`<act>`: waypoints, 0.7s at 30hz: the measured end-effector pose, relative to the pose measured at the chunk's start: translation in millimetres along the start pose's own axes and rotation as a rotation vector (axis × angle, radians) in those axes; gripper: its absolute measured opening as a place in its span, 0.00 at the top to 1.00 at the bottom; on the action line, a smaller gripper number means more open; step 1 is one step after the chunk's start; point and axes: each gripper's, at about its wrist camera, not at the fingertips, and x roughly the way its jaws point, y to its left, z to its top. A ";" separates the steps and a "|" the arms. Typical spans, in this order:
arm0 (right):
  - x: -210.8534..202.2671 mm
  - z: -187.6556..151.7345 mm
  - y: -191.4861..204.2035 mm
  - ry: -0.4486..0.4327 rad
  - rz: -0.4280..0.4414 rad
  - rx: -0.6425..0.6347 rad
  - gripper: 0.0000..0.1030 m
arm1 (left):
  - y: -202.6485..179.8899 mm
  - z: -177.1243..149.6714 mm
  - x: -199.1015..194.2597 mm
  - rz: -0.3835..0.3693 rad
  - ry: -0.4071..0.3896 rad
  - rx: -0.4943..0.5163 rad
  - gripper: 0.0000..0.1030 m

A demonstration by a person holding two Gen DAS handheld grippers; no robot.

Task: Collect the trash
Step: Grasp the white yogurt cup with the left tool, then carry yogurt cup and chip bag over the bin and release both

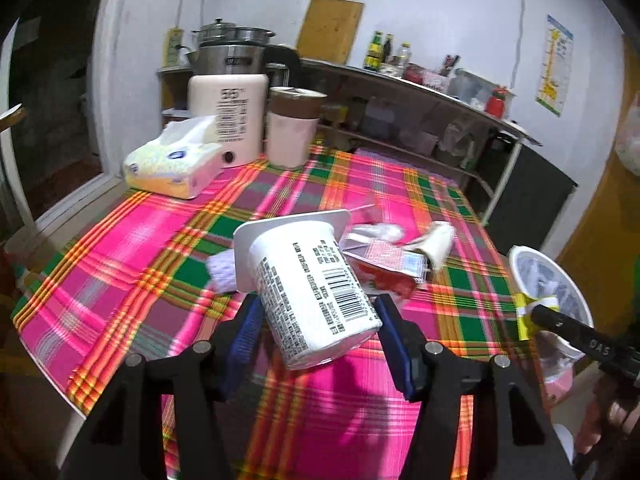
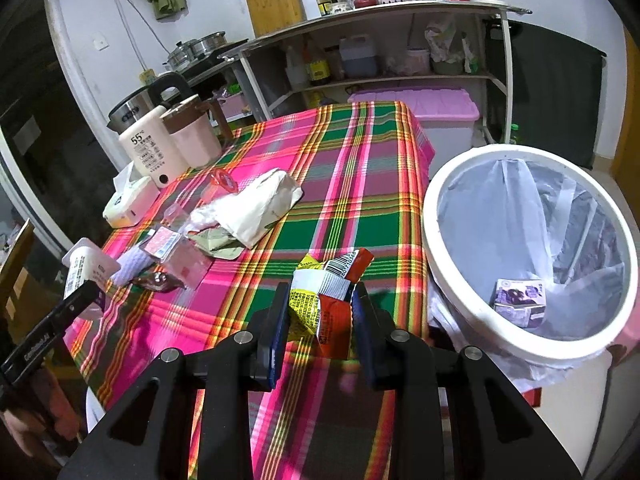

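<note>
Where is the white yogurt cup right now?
The white yogurt cup is held between the left claw's fingers above the plaid tablecloth, just left of the wrapper pile.

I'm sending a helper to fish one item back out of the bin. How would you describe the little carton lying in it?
Start at the white round trash bin beside the plaid-covered table, lined with a clear plastic bag. At the bottom lies a small purple and white drink carton on its side. It is the only boxy, printed thing visible inside.
</note>
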 end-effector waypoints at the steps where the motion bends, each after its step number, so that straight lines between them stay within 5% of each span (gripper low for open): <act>1: -3.1 -0.9 -0.6 -0.004 -0.001 0.000 0.70 | -4.3 0.4 -1.2 -0.012 0.000 0.009 0.42; 21: -48.4 -3.3 -70.6 -0.070 -0.116 0.105 0.70 | -133.2 13.1 28.9 -0.321 0.073 0.231 0.42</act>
